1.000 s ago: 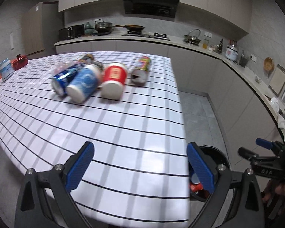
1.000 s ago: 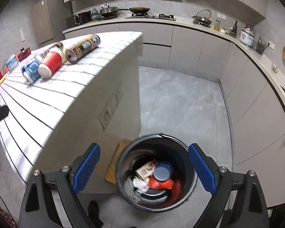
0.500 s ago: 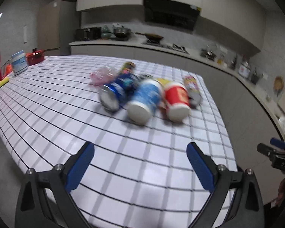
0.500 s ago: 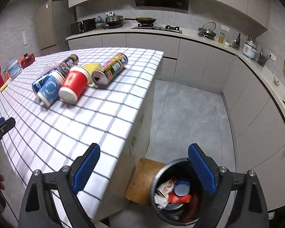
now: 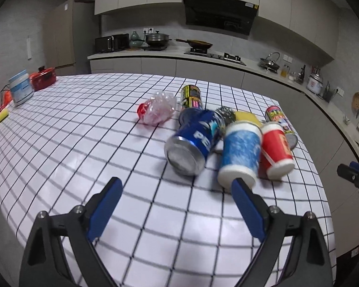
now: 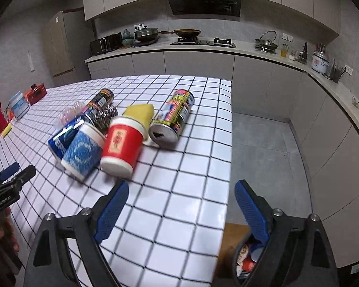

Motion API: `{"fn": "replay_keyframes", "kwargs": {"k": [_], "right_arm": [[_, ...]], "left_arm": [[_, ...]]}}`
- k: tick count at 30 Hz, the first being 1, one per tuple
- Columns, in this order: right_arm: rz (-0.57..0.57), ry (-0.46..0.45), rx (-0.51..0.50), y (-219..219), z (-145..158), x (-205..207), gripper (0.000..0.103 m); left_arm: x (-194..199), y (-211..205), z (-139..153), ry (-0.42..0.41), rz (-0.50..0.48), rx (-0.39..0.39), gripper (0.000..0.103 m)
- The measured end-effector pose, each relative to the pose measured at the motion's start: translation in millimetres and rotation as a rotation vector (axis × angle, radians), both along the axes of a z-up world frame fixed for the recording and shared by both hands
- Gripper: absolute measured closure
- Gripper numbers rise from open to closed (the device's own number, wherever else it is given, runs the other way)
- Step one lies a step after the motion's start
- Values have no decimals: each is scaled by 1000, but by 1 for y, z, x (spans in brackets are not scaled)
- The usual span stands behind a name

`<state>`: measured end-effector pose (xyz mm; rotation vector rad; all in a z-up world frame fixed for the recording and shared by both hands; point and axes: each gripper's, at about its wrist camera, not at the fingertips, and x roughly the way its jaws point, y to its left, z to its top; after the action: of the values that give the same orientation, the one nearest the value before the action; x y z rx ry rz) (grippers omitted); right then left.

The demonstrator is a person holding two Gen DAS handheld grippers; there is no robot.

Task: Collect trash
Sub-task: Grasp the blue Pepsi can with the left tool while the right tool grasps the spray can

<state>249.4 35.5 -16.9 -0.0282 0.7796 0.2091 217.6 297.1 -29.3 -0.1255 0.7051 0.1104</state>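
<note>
Grey kitchen cabinets and a long counter fill the upper part of both views, and below them stands a table with a white cloth (image 5: 83, 143) marked with black squares. Near the middle of the left wrist view the trash lies in one group on the cloth: a blue can (image 5: 193, 143) on its side, a blue cup (image 5: 240, 155) and a red cup (image 5: 275, 148) touching each other, a crumpled clear bottle (image 5: 158, 110) to the upper left, and a dark can (image 5: 191, 95) behind. A colourful can (image 6: 173, 119) lies just right of the red cup in the right wrist view. The left gripper (image 5: 177, 192) stands apart, its jaws have just been closing a little, nothing between them. The right gripper (image 6: 180, 195) is likewise apart, also just closing, empty. A black bin (image 6: 245, 256) with trash sits at the lower right, on the floor.
</note>
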Motion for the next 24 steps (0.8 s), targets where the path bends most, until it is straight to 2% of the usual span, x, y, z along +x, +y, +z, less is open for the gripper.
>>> {"fn": "replay_keyframes", "kwargs": {"k": [6,17,24], "right_arm": [[-1,20,33,24,-1,23,27],[-92,34,71,23,-3,86,28],[-97,65,70,30,-12,122,28]], "left_arm": [[34,13,1,4,-49,-10,15],[81,14,-9,37,-139,-36,20],[103,12,-20,73,-181,-54,25]]}}
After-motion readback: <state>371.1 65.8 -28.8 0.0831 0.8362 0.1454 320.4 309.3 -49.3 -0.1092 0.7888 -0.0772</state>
